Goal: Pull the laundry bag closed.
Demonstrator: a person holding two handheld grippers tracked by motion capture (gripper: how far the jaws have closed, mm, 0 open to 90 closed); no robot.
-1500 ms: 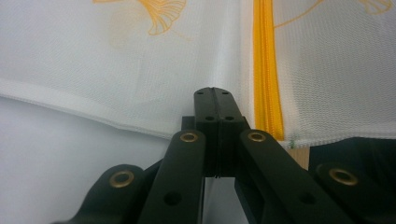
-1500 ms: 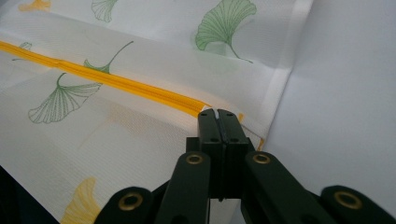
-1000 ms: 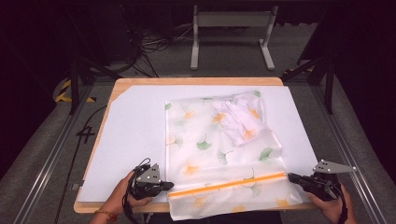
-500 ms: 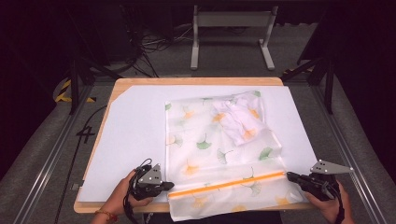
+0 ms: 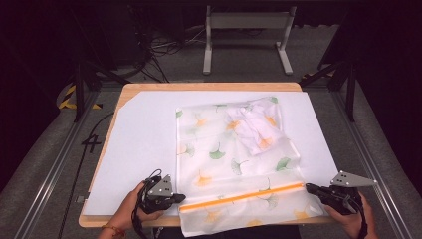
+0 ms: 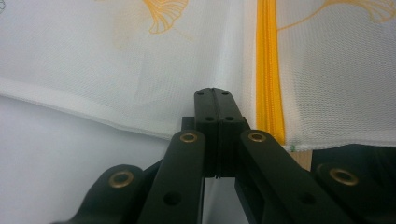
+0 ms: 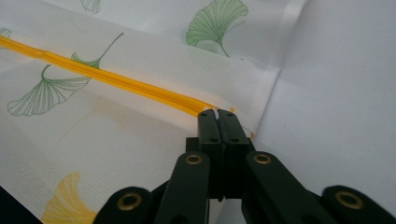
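Observation:
A white mesh bag (image 5: 224, 159) printed with ginkgo leaves lies flat on the white sheet (image 5: 144, 134); its near edge hangs over the table's front. An orange zipper (image 5: 244, 195) crosses it near that edge. A crumpled white cloth (image 5: 254, 127) shows in its far right corner. My left gripper (image 5: 180, 198) is shut, its tips (image 6: 213, 91) at the bag's left edge beside the zipper (image 6: 268, 70). My right gripper (image 5: 309, 188) is shut too, its tips (image 7: 217, 113) right at the zipper's (image 7: 116, 80) right end. Whether either pinches fabric is hidden by the jaws.
The wooden table (image 5: 209, 86) carries the sheet, with bare white room left of the bag. Behind it stand a metal frame (image 5: 246, 20) and floor cables (image 5: 164, 47). Aluminium rails (image 5: 50, 169) run along both sides.

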